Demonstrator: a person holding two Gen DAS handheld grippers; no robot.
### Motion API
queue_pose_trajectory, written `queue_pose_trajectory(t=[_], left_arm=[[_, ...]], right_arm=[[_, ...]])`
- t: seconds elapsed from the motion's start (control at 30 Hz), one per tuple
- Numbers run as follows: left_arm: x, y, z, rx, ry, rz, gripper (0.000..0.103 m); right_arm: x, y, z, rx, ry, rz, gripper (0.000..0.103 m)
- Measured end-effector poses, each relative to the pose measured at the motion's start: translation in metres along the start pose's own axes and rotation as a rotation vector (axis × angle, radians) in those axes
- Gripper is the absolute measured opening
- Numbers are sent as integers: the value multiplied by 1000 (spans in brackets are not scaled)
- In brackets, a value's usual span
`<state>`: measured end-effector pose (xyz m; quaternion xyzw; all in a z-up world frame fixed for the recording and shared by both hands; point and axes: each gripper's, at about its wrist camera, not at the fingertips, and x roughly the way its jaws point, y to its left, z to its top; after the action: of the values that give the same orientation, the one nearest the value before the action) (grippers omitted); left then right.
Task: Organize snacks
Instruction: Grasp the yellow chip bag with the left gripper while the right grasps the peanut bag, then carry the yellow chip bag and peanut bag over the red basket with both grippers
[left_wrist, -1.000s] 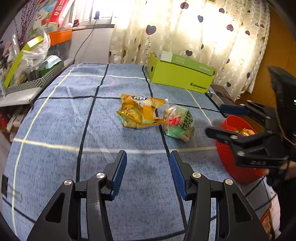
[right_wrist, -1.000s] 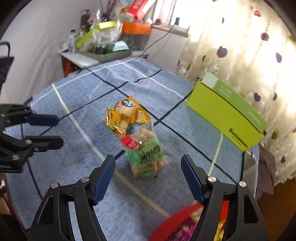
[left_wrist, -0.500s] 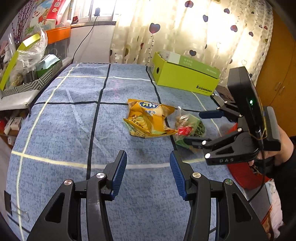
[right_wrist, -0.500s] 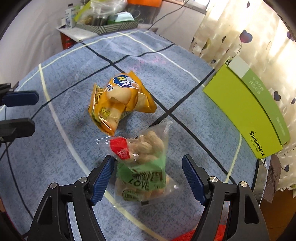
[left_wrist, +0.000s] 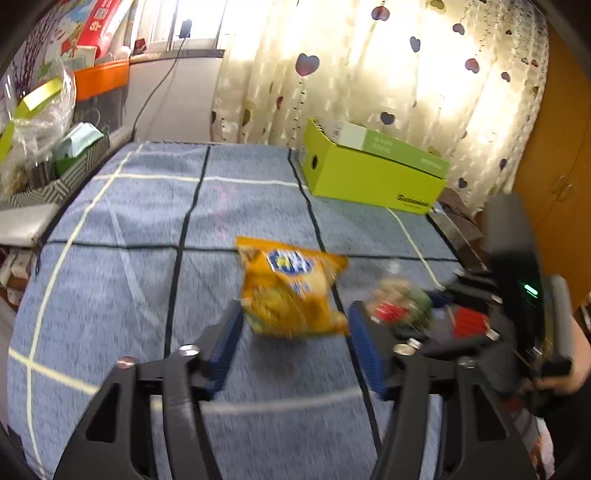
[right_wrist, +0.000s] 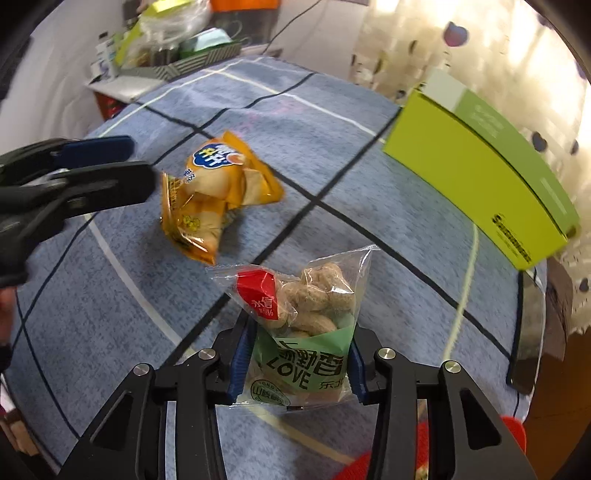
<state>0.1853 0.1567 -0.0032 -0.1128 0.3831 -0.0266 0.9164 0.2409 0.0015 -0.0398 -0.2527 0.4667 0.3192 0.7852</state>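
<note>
The right gripper (right_wrist: 297, 360), jaws just closing, clamps the clear, green-labelled peanut bag (right_wrist: 308, 321); beside that bag, the left gripper (left_wrist: 293, 349), jaws just widening, straddles the untouched orange crinkly snack packet (left_wrist: 291, 288), ready to grasp.

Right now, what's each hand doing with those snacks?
Right gripper just closed on peanut bag. Left gripper just opened wider, orange chip bag just ahead, untouched. Nothing blocking.
</note>
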Motion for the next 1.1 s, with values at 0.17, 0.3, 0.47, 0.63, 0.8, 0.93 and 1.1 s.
queue_pose_trajectory(t=[0.17,0.3,0.47,0.63,0.8,0.93,1.1], left_arm=[[28,-3,12,10,22,33,63],[51,-12,12,33,62,60,63],[67,-20,8,82,88,117,63],[78,-17,6,93,109,159,67],[79,-21,5,113,129,223,60],[65,-28,-1,122,103,246,36],[52,-30,-14,105,99,262,35]], right_arm=[[-13,-7,-7,21,-23,-5,42],[-17,-10,-12,30,-29,4,42],[-19,-12,-17,45,-35,11,42],[-24,-14,-20,66,-50,22,42],[-36,-16,-29,99,-83,17,42],[-45,-15,-36,126,-114,16,42],[-56,-8,-49,144,-139,31,42]])
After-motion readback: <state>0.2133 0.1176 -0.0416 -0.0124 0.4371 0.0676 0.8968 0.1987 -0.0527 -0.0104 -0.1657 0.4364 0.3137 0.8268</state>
